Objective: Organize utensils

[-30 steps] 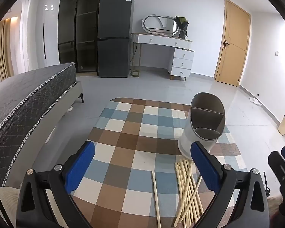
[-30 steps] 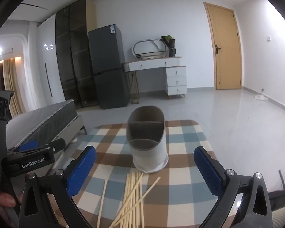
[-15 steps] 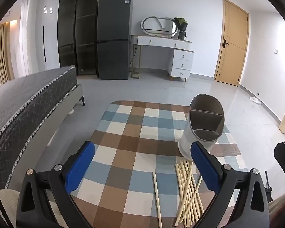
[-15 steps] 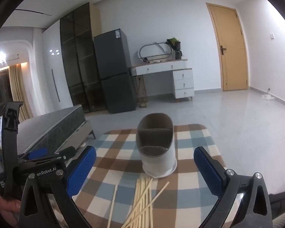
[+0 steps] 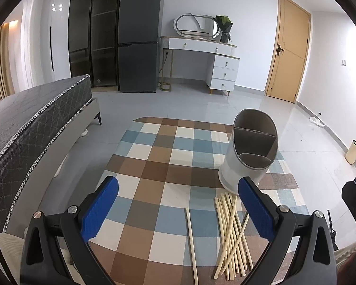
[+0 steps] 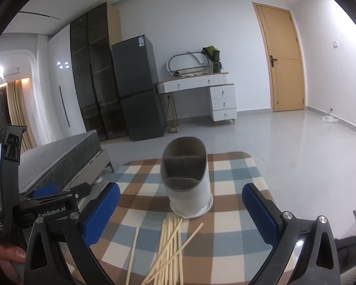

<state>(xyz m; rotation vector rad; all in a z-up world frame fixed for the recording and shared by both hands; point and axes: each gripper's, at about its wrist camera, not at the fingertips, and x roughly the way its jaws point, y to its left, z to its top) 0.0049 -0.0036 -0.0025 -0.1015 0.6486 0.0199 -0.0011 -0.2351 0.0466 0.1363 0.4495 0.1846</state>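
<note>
A white oval utensil holder with grey inner compartments stands upright on a checked tablecloth; it also shows in the right wrist view. A loose pile of several wooden chopsticks lies in front of it, with one single chopstick apart on the left; the pile also shows in the right wrist view. My left gripper is open and empty above the cloth, left of the pile. My right gripper is open and empty, just in front of the holder.
A grey bed runs along the left of the table. Across the tiled floor stand a dark fridge, a white dresser and a wooden door. The left gripper's body shows at the right wrist view's left edge.
Both cameras have tilted up a little. The right gripper has swung so the holder sits more centred between its fingers. Holder and chopsticks have not moved.
</note>
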